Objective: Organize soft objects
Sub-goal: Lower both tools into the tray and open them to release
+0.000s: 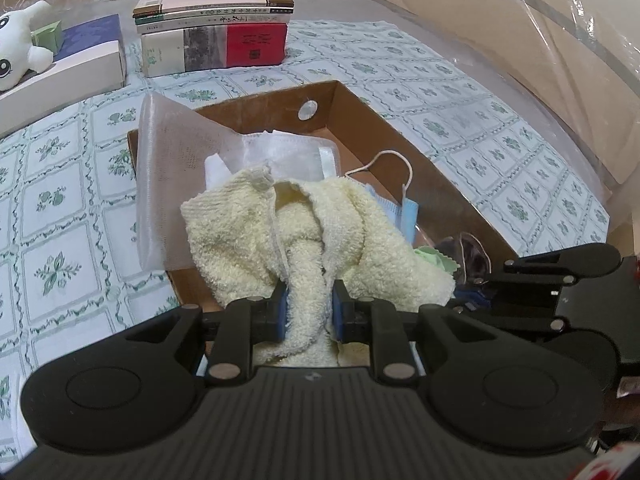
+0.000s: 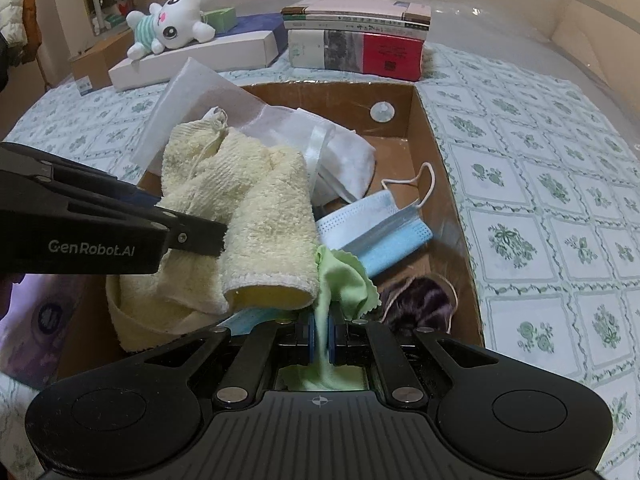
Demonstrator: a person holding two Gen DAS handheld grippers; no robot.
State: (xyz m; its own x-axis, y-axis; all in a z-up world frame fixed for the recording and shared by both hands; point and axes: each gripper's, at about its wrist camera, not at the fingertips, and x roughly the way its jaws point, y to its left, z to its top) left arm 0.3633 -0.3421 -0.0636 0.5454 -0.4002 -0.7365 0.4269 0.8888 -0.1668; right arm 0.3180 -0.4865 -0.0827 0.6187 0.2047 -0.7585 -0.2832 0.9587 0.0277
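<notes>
The left gripper (image 1: 308, 312) has its blue pads clamped on a bunched fold of the pale yellow towel (image 1: 304, 232), which hangs in thick folds above the cardboard box (image 1: 420, 140). Close on its right, the right gripper (image 2: 320, 340) pinches a thin strip of the light green cloth (image 2: 340, 280) between nearly closed pads, the rest of the cloth fanning out just past the fingertips, beside the towel's rolled end. In the right wrist view the left gripper's black side carries white lettering, "GenRobot.AI".

Inside the box, just beyond the cloth, lies a blue face mask (image 2: 376, 228) with its ear loop curled toward the box wall, and a dark purple furry thing (image 2: 420, 300) sits beside the right fingers. A white mesh pouch (image 2: 344, 156) with a ribbon leans at the box's back left.

The box rests on a bedspread (image 2: 540, 200) printed with green floral squares. Behind it stands a stack of books (image 2: 356, 36); the bottom one has a red cover with writing too small to read. A white plush toy (image 2: 172, 24) lies on a flat white box (image 2: 200, 60).
</notes>
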